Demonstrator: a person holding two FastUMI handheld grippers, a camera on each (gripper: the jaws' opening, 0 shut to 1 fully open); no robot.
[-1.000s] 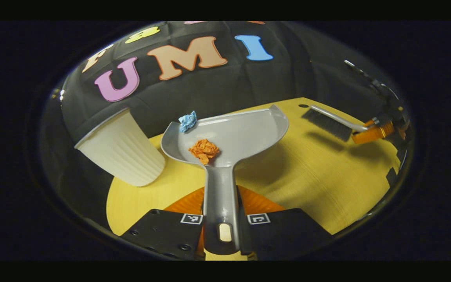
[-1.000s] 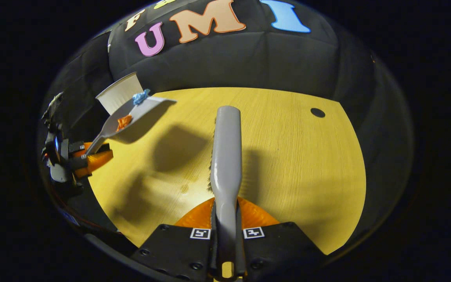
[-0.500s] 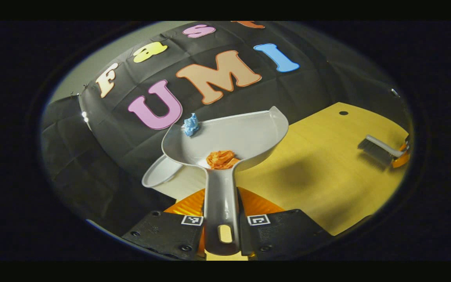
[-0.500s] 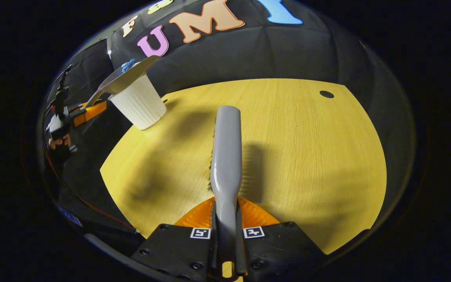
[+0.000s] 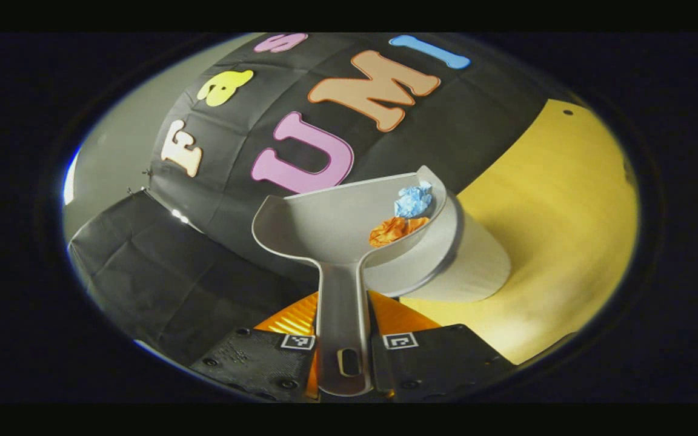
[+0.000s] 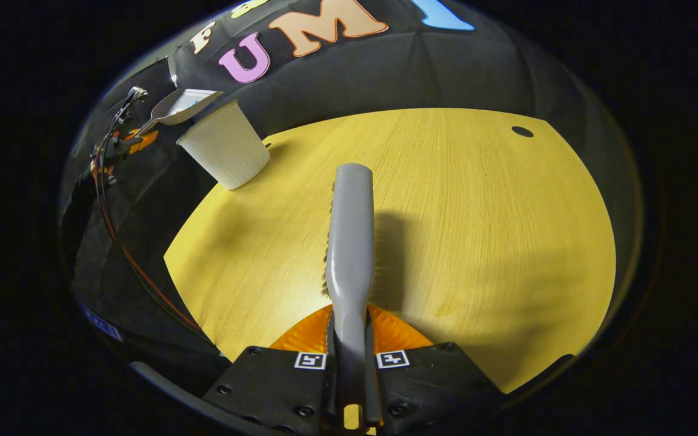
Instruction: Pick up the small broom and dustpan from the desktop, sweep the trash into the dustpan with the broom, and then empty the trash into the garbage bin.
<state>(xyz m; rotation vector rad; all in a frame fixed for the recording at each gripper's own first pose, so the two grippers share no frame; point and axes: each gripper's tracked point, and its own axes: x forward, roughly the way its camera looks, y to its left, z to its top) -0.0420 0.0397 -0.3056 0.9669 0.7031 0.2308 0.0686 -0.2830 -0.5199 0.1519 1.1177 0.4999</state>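
A yellow wooden desk (image 6: pixel 446 212) filled most of the right gripper view, with black cloth (image 5: pixel 143 260) draped behind and beside it. Near the desk's far left corner stood a white ribbed bin (image 6: pixel 225 151), wider at its open top.

In the left gripper view, a grey dustpan (image 5: pixel 337 221) was raised over the bin (image 5: pixel 470 266) and tipped toward its right side, so the pan covered much of the bin's mouth. The left gripper (image 5: pixel 342 357) was clamped on the dustpan's handle, a finger pressing each side. In the right gripper view it (image 6: pixel 134 140) appeared far off at upper left, holding the dustpan (image 6: pixel 182 106) just above the bin's rim.

The right gripper (image 6: pixel 351 375) was closed tight on the handle of a grey broom (image 6: pixel 349 242), which pointed straight ahead above the desk, bristles showing along its left edge.

Two crumpled paper scraps lay against the pan's lower right wall: a blue scrap (image 5: pixel 412 200) and, touching it just below, an orange scrap (image 5: pixel 394 229).
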